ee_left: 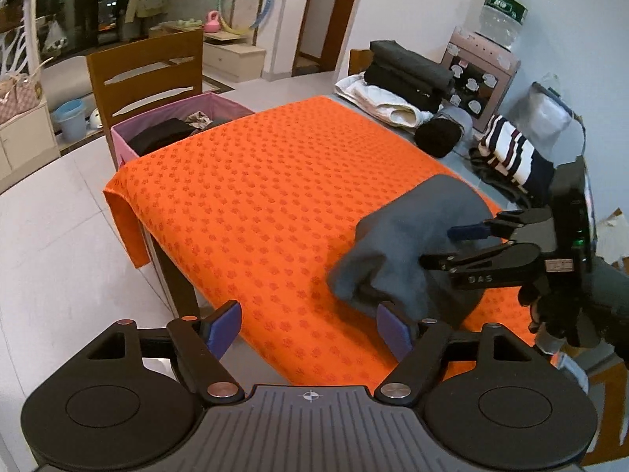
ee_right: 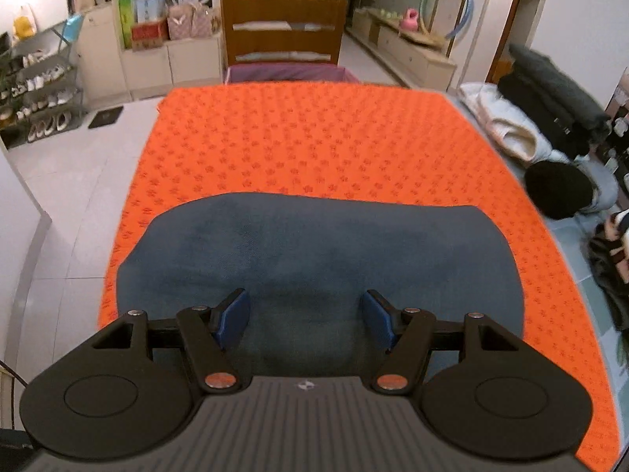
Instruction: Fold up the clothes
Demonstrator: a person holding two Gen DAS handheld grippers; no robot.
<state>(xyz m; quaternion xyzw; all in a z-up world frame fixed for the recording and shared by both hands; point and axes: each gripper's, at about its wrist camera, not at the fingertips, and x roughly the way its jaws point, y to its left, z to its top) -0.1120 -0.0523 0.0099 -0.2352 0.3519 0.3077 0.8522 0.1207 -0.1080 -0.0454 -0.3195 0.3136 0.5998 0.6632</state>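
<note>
Grey garment point(ee_right: 314, 259) lying bunched on orange cloth point(ee_right: 314, 137), prob. for folding; right gripper point(ee_right: 306, 320) wide apart over it; left gripper point(ee_left: 310, 328) wide too, gripping nothing.

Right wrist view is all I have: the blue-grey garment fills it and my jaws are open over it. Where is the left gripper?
Observer: The left gripper is open and holds nothing. It hangs over the table's edge, close beside one end of the garment.
Operator: Does that end lie flat?
Observer: No. From the left wrist view it is rumpled and humped up off the orange cloth.
Operator: I only see the pink basket's rim. Anything in it?
Observer: Yes, the pink basket holds dark clothes.
</note>
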